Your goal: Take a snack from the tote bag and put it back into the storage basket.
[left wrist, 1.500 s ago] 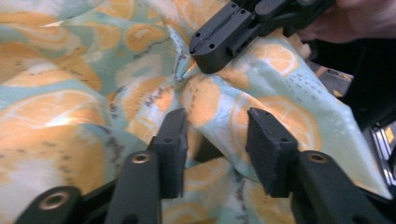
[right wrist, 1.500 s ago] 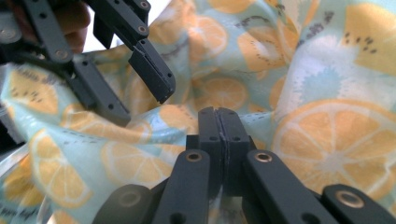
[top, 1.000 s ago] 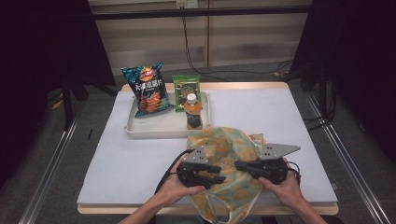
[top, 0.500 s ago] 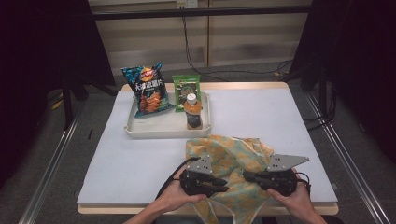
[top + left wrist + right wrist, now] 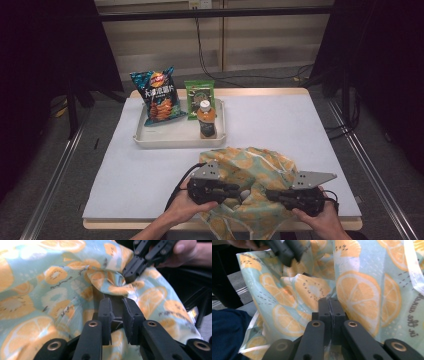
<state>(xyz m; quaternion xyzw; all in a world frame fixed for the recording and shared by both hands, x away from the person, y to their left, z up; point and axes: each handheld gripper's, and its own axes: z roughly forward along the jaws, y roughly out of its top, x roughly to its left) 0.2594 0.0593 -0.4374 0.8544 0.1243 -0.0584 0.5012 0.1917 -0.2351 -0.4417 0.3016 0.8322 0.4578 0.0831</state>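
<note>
A cloth bag (image 5: 250,167) printed with orange and lemon slices lies crumpled near the table's front edge. My left gripper (image 5: 239,192) points right into its near side. Its jaws (image 5: 117,305) have just been closing and stand narrowly apart on a fold of the bag (image 5: 50,290). My right gripper (image 5: 270,194) points left, facing the other. In its own view the right gripper (image 5: 331,302) is shut on a thin edge of the bag (image 5: 362,297). The two grippers' tips are close together, and cloth bunches between them.
A cream tray (image 5: 145,141) stands at the back left of the white table (image 5: 290,120). It holds a blue chip bag (image 5: 159,97), a green packet (image 5: 199,95) and a bottle (image 5: 206,120). A dark floor and metal rails surround the table.
My right gripper has drawn to the right and toward the front edge, pulling the bag with it. The bag now lies lower and wider. My left gripper has barely shifted.
</note>
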